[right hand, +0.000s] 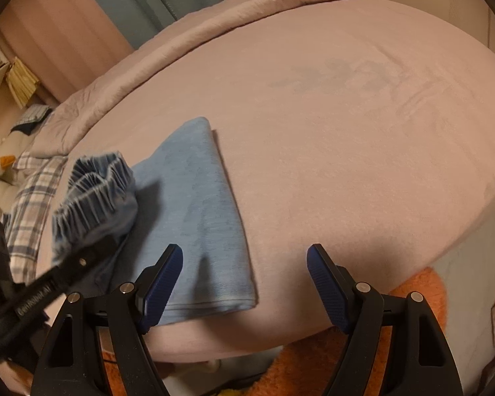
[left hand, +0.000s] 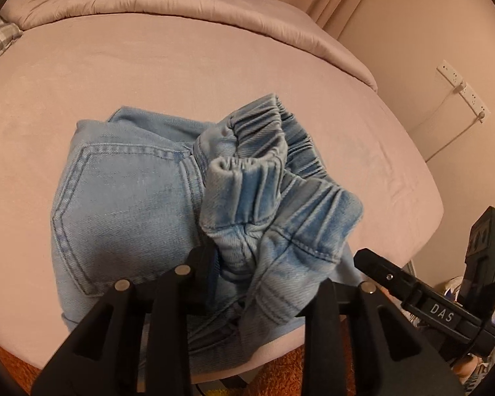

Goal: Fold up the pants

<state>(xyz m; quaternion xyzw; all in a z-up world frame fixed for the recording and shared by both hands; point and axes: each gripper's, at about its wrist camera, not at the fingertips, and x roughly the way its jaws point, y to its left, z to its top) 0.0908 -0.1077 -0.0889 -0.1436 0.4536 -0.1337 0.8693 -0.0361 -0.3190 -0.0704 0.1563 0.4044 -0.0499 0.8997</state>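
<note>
Holding the elastic waistband (left hand: 264, 151) end of the light blue jeans (left hand: 125, 204) bunched up off the bed sheet (left hand: 214, 66), the left gripper (left hand: 247, 283) has its fingers pinched on the denim, cloth filling the gap at 6 o'clock in the left wrist view. The jeans sit near the bed's front edge, back pocket (left hand: 115, 204) facing up at 9 o'clock of the waistband; in the right wrist view the folded leg part (right hand: 201, 217) lies flat at 9–10 o'clock of centre, with the lifted waistband (right hand: 95, 191) further left. The right gripper (right hand: 244, 277) is spread wide, holding nothing, hovering over the near corner of the folded legs and bare sheet. Judgement: mid-fold, waist end still to be laid over the leg stack. To do it well, carry the waistband across and down so edges line up with the folded legs, keep the pinch until the cloth lies flat, and use the free right gripper to pin the lower layer so it doesn't drag. Risk: gathered elastic bunching and leaving a lumpy top layer.
</note>
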